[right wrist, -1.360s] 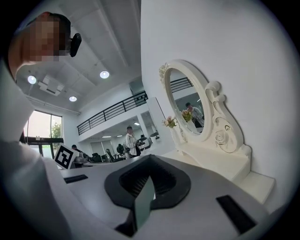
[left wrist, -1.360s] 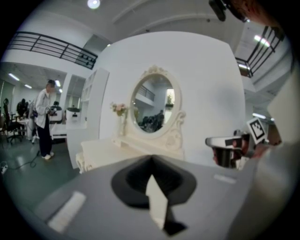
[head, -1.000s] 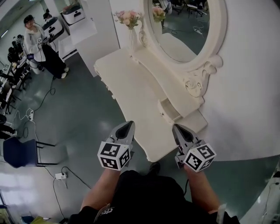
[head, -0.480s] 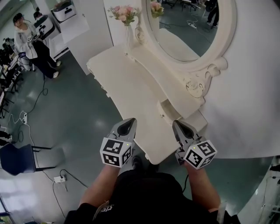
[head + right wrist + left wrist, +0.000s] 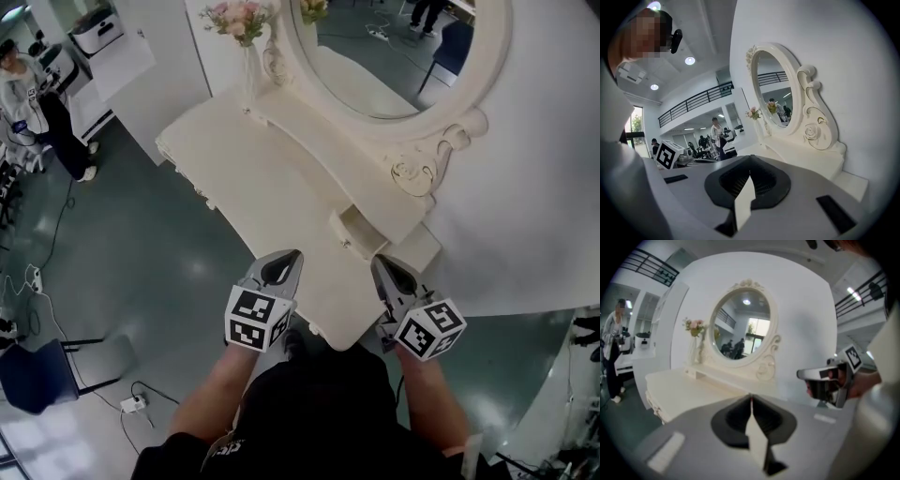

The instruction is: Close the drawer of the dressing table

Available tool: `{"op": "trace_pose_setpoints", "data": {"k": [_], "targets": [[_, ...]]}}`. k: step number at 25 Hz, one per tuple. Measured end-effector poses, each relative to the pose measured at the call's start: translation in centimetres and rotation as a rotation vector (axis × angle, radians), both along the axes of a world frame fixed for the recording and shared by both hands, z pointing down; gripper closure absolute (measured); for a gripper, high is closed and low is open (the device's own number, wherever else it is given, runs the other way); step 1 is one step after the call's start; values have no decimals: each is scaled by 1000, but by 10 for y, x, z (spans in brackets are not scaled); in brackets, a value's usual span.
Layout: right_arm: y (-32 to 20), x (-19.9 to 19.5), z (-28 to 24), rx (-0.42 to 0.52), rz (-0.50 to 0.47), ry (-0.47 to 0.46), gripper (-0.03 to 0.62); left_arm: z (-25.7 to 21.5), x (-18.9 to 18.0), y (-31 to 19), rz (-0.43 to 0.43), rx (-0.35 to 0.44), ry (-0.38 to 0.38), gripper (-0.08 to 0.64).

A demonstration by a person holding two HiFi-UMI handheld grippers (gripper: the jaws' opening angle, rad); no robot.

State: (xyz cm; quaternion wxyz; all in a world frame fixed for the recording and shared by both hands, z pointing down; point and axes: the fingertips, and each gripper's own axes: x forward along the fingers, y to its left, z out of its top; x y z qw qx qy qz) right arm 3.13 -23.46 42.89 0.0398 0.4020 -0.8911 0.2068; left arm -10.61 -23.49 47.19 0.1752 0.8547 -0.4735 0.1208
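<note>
The white dressing table [image 5: 272, 178] runs from the upper left toward me, with an oval mirror [image 5: 394, 47] on its right side. A small drawer [image 5: 359, 230] under the raised shelf stands pulled out, its inside showing. My left gripper [image 5: 284, 266] hovers shut over the table's near end, left of and nearer to me than the drawer. My right gripper [image 5: 386, 274] is shut too, just nearer than the drawer and a little to its right, apart from it. Nothing sits in the shut jaws of the left gripper [image 5: 751, 397] or of the right gripper [image 5: 749, 160].
A vase of pink flowers [image 5: 242, 28] stands at the table's far end. A white wall [image 5: 534, 187] runs along the right. A person [image 5: 37, 103] stands at the far left. A blue chair [image 5: 33, 375] and a power strip [image 5: 131, 403] are on the floor at lower left.
The table has come closer in the head view. Both grippers have moved forward over its near end, toward the open drawer, the left one more. Both stay shut.
</note>
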Motion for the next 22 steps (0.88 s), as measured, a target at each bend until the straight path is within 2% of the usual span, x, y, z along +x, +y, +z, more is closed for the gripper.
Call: {"op": "trace_pose_setpoints", "data": {"k": [8,22], "targets": [[-11,15,21,-35,48,3,598,34,37,-20,125,-35,-29,517],[-25,40,50,-79,51,-20,598,95,92,-45,242,-113,-108,456]]}}
